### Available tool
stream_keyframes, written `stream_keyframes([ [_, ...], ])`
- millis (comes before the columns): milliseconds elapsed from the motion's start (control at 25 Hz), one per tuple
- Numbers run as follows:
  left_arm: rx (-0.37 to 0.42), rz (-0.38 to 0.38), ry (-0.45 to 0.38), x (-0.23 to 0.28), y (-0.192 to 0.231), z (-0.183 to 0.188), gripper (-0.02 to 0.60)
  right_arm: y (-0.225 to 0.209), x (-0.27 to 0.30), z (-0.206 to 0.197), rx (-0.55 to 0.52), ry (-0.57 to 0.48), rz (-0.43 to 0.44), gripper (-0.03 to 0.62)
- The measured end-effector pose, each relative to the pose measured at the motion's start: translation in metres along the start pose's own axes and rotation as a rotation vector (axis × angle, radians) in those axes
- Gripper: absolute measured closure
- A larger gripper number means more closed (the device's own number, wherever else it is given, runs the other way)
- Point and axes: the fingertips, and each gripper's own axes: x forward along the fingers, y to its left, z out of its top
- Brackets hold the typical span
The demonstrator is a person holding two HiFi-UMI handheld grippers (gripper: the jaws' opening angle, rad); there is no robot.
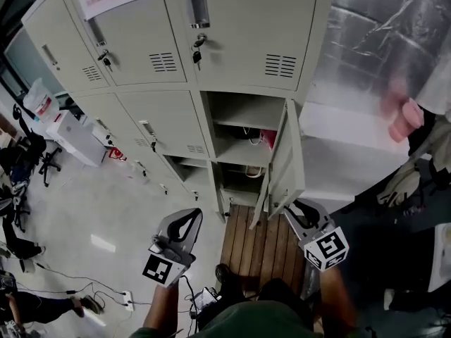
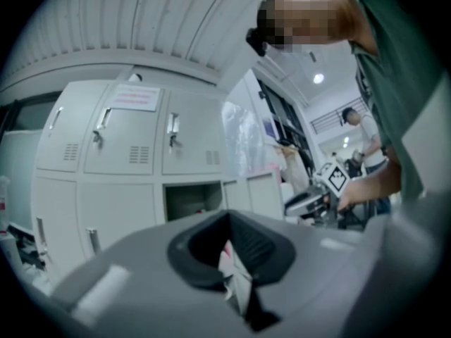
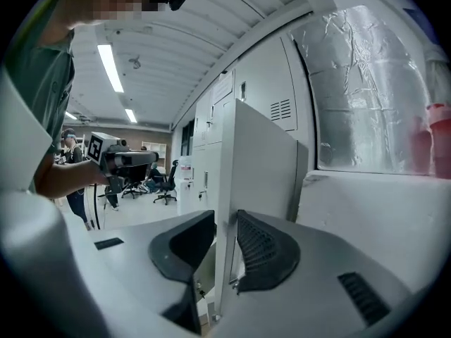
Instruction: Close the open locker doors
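Note:
One cream locker door point(image 1: 285, 162) stands swung out from its open compartment point(image 1: 243, 136), which has shelves and a red thing inside. My right gripper point(image 1: 292, 204) sits at that door's lower edge. In the right gripper view its jaws point(image 3: 225, 220) are apart and the door's point(image 3: 257, 160) front edge lines up in the gap; I cannot tell if the pads touch it. My left gripper point(image 1: 190, 212) hangs left of the compartment over the floor, fingertips together, holding nothing. The left gripper view point(image 2: 229, 217) faces the open compartment point(image 2: 192, 199).
The other locker doors point(image 1: 197, 51) are shut, some with keys hanging. A wooden slat platform point(image 1: 257, 248) lies under the open locker. To the right are a foil-wrapped column point(image 1: 380, 27), a white ledge point(image 1: 345, 129) and a pink cup point(image 1: 403, 118). Cables and a power strip point(image 1: 123, 301) lie on the floor.

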Motion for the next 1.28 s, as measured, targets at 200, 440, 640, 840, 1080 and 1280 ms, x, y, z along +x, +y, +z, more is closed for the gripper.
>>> stream_keyframes([
  [200,-0.018,-0.017,-0.004,0.004,0.018,-0.011,0.578,0.006,0.015,0.003,-0.005,0.005,-0.021,0.5],
  [440,-0.045,-0.014,-0.005,0.001,0.041,-0.022,0.578,0.026,0.045,0.012,-0.017,0.004,-0.008,0.505],
  [640,-0.037,0.014,0.005,-0.01,0.068,-0.036,0.577,0.042,0.082,0.023,-0.016,-0.014,0.005,0.507],
  [840,-0.046,0.05,0.021,-0.025,0.095,-0.047,0.578,0.051,0.122,0.034,-0.014,-0.021,-0.001,0.51],
  [1080,-0.053,0.084,0.023,-0.041,0.123,-0.052,0.578,0.052,0.165,0.053,-0.021,-0.035,-0.019,0.517],
  [1280,-0.043,0.1,0.029,-0.052,0.137,-0.055,0.578,0.039,0.196,0.065,-0.02,-0.047,-0.071,0.533],
])
